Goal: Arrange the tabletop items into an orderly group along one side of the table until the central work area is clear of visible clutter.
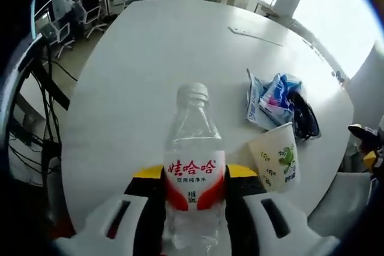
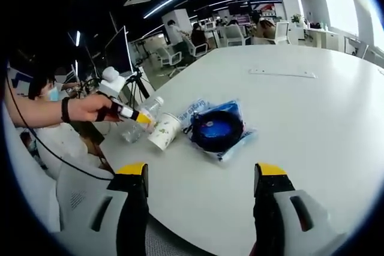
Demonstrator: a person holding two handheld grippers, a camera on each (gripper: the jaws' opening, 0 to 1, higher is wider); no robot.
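Observation:
A clear water bottle point(image 1: 193, 166) with a red and white label and a white cap stands upright between the jaws of my left gripper point(image 1: 194, 181), which is shut on it. To its right a white paper cup point(image 1: 277, 157) with green print leans on the white table point(image 1: 150, 58). Beyond the cup lies a blue and white plastic bag point(image 1: 270, 100) with a dark round item point(image 1: 305, 118) on it. In the right gripper view my right gripper point(image 2: 201, 178) hangs open over the table's near edge, short of the bag point(image 2: 217, 127), the cup point(image 2: 164, 130) and the bottle point(image 2: 141, 118) held by the left gripper point(image 2: 129, 112).
A flat pale strip point(image 1: 255, 35) lies far across the table, also seen as the strip point(image 2: 282, 73) in the right gripper view. Office chairs point(image 1: 90, 19) and desks stand beyond the table. A person's hand point(image 2: 87, 109) holds the left gripper. Cables point(image 1: 30, 136) hang at the left.

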